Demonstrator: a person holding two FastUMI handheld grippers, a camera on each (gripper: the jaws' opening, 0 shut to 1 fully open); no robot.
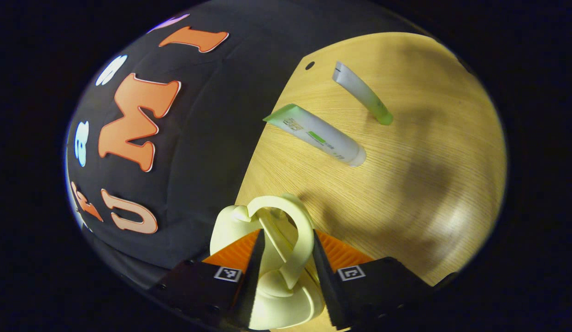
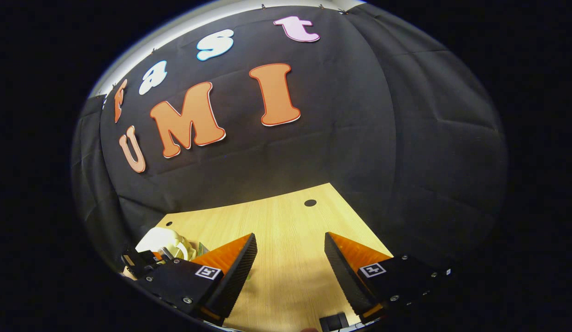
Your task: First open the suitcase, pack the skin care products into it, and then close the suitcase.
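Left hand-held gripper (image 1: pixel 288 258) around cream suitcase handle (image 1: pixel 286 240)

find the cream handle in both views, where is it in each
Left gripper view: the cream handle sits bottom centre, between the left gripper fingers, which close on its loop.
Right gripper view: the same handle is a small pale shape at lower left, beside the right gripper's own left finger, with the left gripper on it.
Shared landmark: the dark hole in the wooden table near the cloth wall.
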